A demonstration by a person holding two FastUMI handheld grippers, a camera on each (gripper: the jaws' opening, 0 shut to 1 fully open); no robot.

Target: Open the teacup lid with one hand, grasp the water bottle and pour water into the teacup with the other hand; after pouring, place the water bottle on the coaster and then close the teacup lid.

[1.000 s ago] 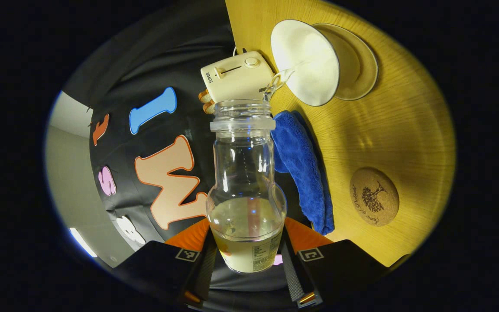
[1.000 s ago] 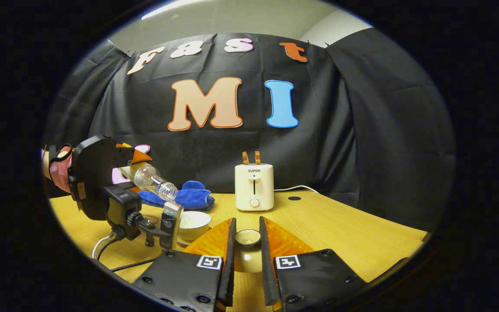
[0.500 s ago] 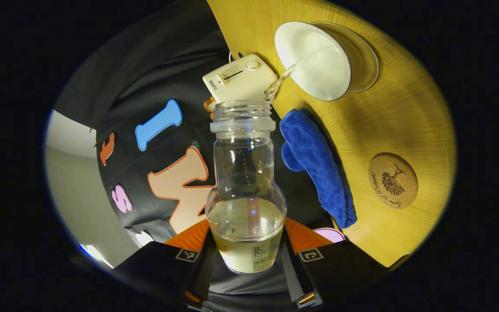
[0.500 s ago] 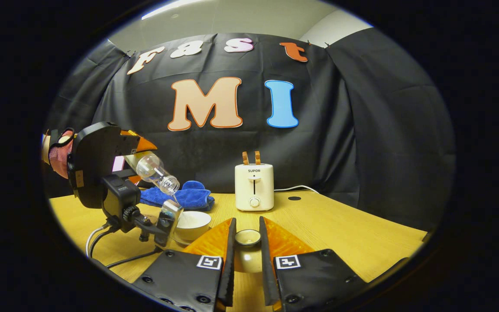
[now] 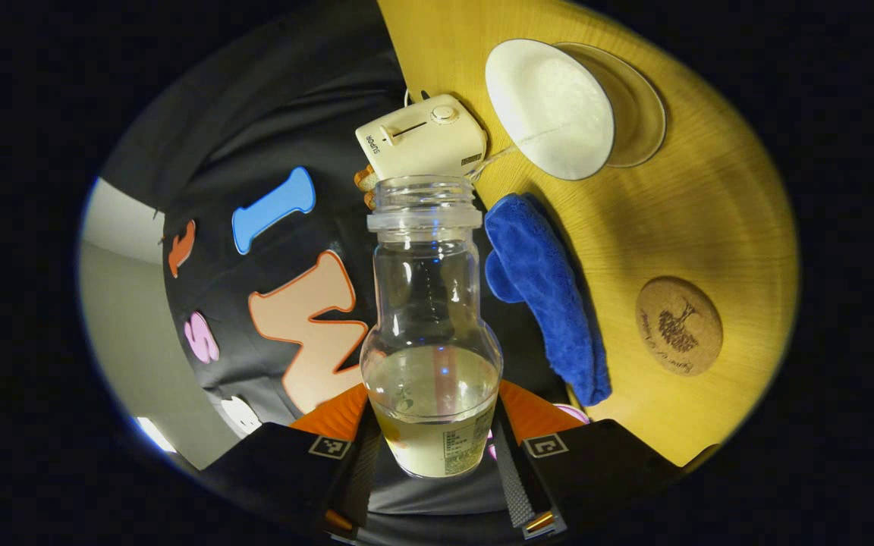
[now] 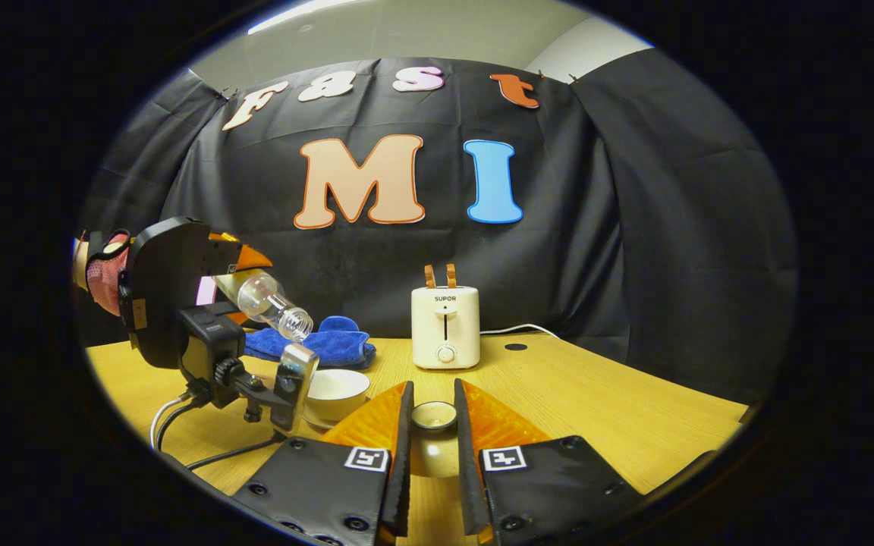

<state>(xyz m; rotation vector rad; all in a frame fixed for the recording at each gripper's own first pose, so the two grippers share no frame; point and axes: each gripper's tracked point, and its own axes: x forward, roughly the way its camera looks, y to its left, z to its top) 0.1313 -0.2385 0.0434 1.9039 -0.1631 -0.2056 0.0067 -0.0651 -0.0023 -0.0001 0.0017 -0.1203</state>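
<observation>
My left gripper (image 5: 433,413) is shut on a clear water bottle (image 5: 431,326), held low on its body. The capless bottle is tilted, with water pooled at its base. A thin stream runs from its mouth into the white teacup (image 5: 551,106) on a saucer (image 5: 643,98). A round cork coaster (image 5: 678,324) lies bare on the wooden table. In the right gripper view, my right gripper (image 6: 432,413) is shut on the teacup lid (image 6: 434,415), held above the table. There the bottle (image 6: 270,307) slants down toward the open teacup (image 6: 337,387) at left.
A cream toaster (image 6: 444,326) with toast stands at the back of the table, its cable trailing right. A blue cloth (image 5: 543,296) lies between cup and coaster. A hand (image 6: 99,280) holds the left gripper, and cables hang below it.
The water stream from the bottle to the cup has thinned from a thick one to a fine thread. The left gripper shifted slightly. The right gripper and lid stayed still.
</observation>
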